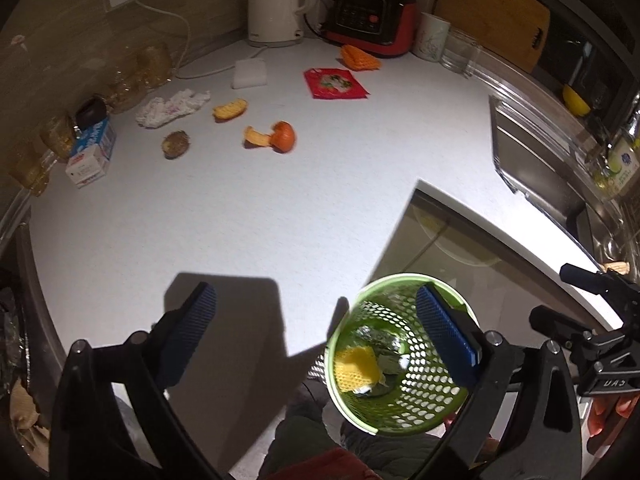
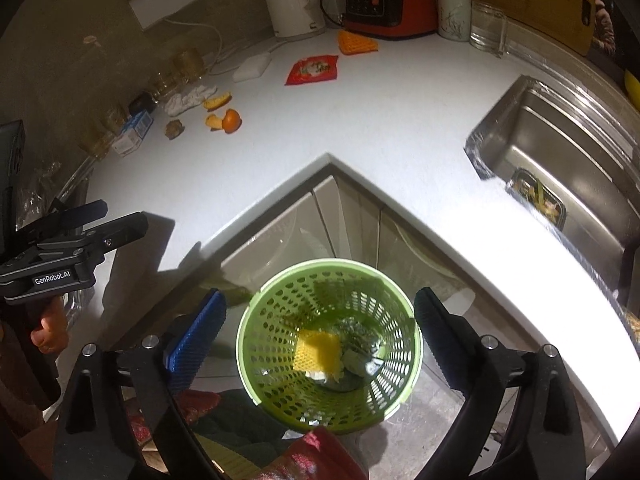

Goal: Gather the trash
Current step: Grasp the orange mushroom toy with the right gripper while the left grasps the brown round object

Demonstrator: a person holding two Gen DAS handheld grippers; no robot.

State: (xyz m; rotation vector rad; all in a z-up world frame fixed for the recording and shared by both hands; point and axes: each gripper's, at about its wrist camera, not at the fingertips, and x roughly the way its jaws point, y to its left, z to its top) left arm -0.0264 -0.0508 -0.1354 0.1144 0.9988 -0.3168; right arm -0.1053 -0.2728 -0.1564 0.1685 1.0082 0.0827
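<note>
I am working in a home kitchen: I am looking across a white L-shaped desk [image 2: 380, 128] with a steel sink [image 2: 560, 168] set into it, and a white kettle [image 1: 276, 0], a red-and-black blender base [image 1: 372, 20] and a wooden cutting board [image 1: 492, 12] are standing along the back wall, cabinet doors [image 2: 320, 216] showing below.

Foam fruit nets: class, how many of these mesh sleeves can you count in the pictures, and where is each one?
3. An orange net lies before the red appliance; a yellow net lies beside the crumpled tissue; another yellow one sits in the green basket. More may hide under it.
</note>
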